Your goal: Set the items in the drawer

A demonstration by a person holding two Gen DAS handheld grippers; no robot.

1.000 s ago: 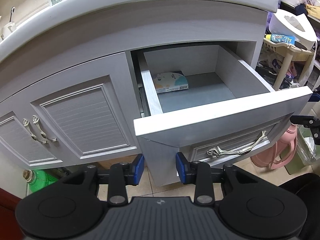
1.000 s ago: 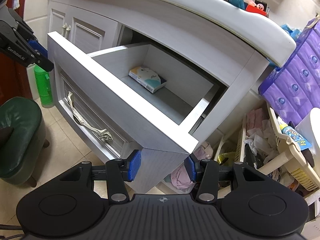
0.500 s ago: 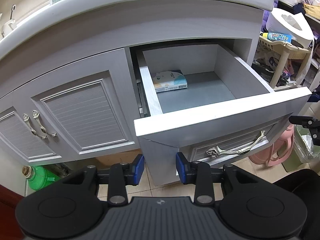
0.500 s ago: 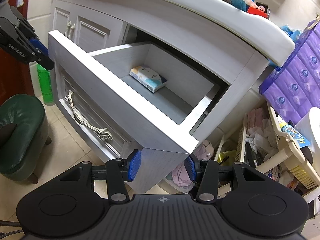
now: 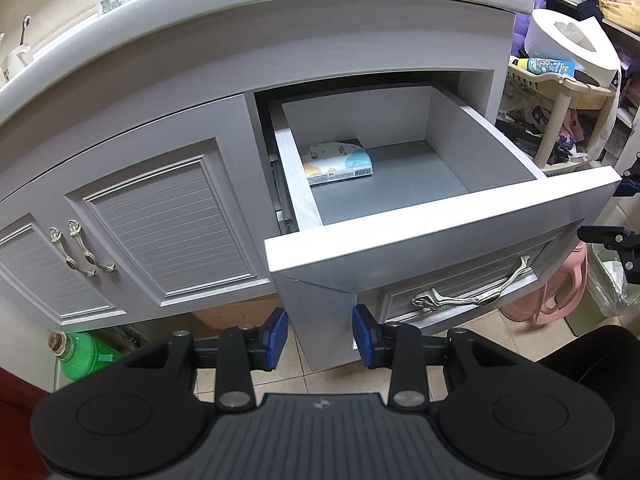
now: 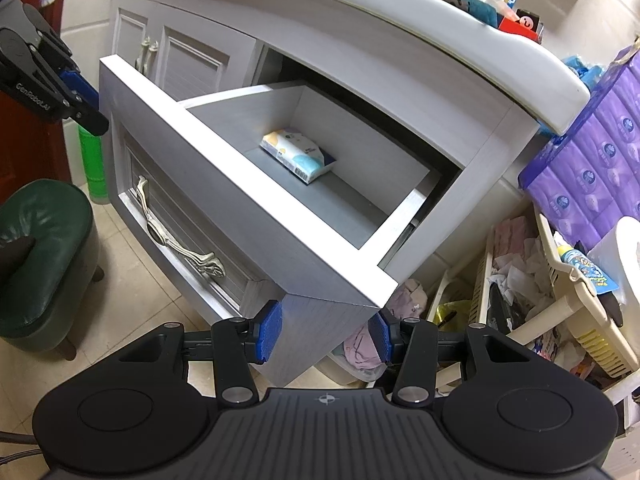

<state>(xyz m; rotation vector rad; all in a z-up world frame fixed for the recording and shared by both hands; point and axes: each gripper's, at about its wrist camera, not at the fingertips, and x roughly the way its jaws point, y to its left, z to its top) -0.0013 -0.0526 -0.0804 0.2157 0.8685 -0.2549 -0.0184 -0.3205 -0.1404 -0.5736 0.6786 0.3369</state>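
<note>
The grey vanity drawer [image 5: 440,216] [image 6: 240,184] stands pulled out, a silver handle [image 5: 472,298] on its front. Inside, against the back left corner, lies a white and blue tissue pack [image 5: 339,160] [image 6: 296,156]. My left gripper [image 5: 320,338] is open and empty, below the drawer's left front corner. My right gripper [image 6: 324,334] is open and empty too, below the drawer's right front corner. The left gripper also shows at the left edge of the right wrist view [image 6: 76,96], and the right gripper at the right edge of the left wrist view [image 5: 616,236].
Closed cabinet doors [image 5: 168,224] sit left of the drawer, a green bottle [image 5: 80,354] on the floor below. A dark green stool [image 6: 44,264] stands at the left. A beige rack [image 6: 560,292] of clutter, purple tissue packs [image 6: 592,168] and a pink jug [image 5: 560,296] crowd the right.
Both grippers have drifted slightly; the drawer looks a little closer and higher in the right wrist view. The drawer and the tissue pack stay as they were.
</note>
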